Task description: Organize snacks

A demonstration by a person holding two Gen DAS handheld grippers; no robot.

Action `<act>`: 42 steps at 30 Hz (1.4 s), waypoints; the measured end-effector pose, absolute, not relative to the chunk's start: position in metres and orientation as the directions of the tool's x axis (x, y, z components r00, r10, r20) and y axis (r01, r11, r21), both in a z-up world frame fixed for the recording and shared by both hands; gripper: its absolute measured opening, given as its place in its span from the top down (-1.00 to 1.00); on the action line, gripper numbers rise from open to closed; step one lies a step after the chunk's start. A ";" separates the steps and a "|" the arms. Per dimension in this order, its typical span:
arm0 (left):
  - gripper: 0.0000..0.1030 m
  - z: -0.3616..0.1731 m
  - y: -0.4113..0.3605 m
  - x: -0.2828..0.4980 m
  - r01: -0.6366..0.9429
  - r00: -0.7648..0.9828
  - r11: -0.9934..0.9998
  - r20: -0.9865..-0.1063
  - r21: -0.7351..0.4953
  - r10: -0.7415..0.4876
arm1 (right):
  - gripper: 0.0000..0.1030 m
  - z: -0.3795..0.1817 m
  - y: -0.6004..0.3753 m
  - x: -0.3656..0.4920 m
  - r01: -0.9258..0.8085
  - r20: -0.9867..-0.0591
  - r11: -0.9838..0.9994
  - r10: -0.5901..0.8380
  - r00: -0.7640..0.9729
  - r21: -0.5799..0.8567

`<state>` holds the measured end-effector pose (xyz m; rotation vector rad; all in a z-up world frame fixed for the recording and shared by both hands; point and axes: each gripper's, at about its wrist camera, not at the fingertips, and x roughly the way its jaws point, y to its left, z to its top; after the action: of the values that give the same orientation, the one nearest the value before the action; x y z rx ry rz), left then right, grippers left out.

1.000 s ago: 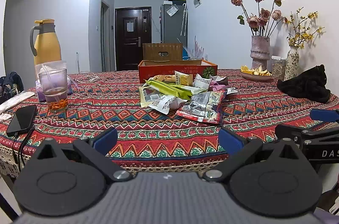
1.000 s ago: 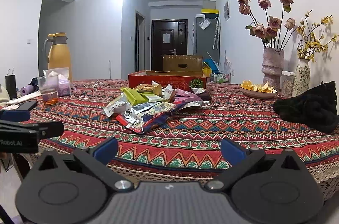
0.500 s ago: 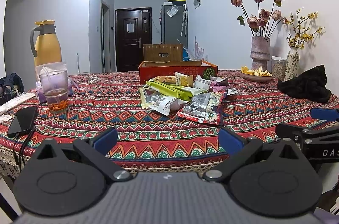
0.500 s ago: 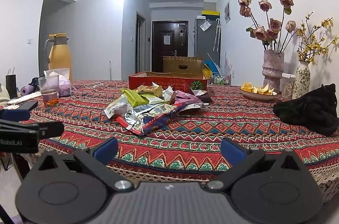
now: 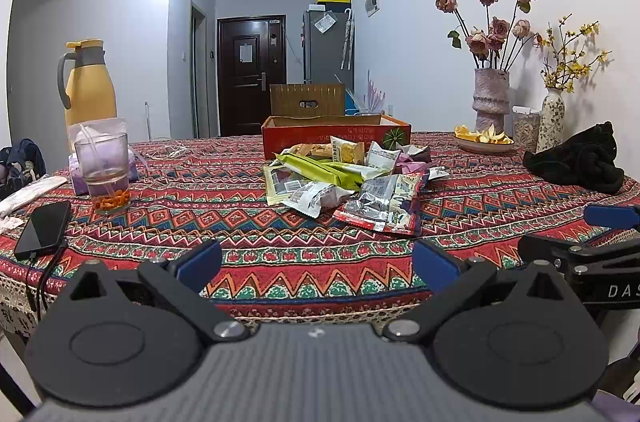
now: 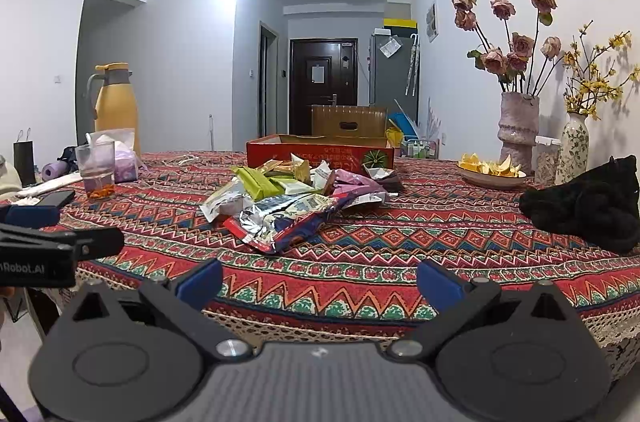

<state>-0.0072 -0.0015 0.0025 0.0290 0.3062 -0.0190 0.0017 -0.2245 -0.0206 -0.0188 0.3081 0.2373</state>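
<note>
A heap of snack packets (image 5: pixel 348 178) (image 6: pixel 292 198) lies in the middle of the table with the patterned cloth (image 5: pixel 240 222). A silver and red packet (image 5: pixel 384 208) is nearest to me, a green one (image 5: pixel 320 168) lies further back. Behind the heap stands an open red cardboard box (image 5: pixel 336 134) (image 6: pixel 320 150). My left gripper (image 5: pixel 316 262) hovers open at the near table edge, short of the heap, holding nothing. My right gripper (image 6: pixel 318 280) is open too, beside it on the right, also empty.
On the left stand a glass (image 5: pixel 106 174), a yellow jug (image 5: pixel 86 86) and a phone (image 5: pixel 44 228) with a cable. To the right are a bowl of peel (image 5: pixel 484 140), two flower vases (image 5: pixel 490 98) and a black cloth bundle (image 5: pixel 580 160).
Both views have risen very slightly; the table and heap sit a little lower in the picture. Nothing was taken hold of and both grippers stay open.
</note>
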 end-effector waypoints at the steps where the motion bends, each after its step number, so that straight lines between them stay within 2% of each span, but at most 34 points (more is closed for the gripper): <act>1: -1.00 0.003 -0.001 -0.007 0.023 0.953 0.999 -0.301 0.026 -0.014 | -1.00 -0.021 -0.224 0.002 -0.235 -0.303 0.972 0.229 0.925 0.018; 42: -1.00 -0.004 0.001 0.001 0.017 0.949 0.999 -0.314 0.042 -0.003 | -1.00 -0.023 -0.225 0.005 -0.245 -0.304 0.970 0.235 0.923 0.007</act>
<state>0.0009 0.0008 -0.0043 0.0448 0.3194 -0.0103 0.0047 -0.2245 -0.0230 -0.0311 0.3084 0.2466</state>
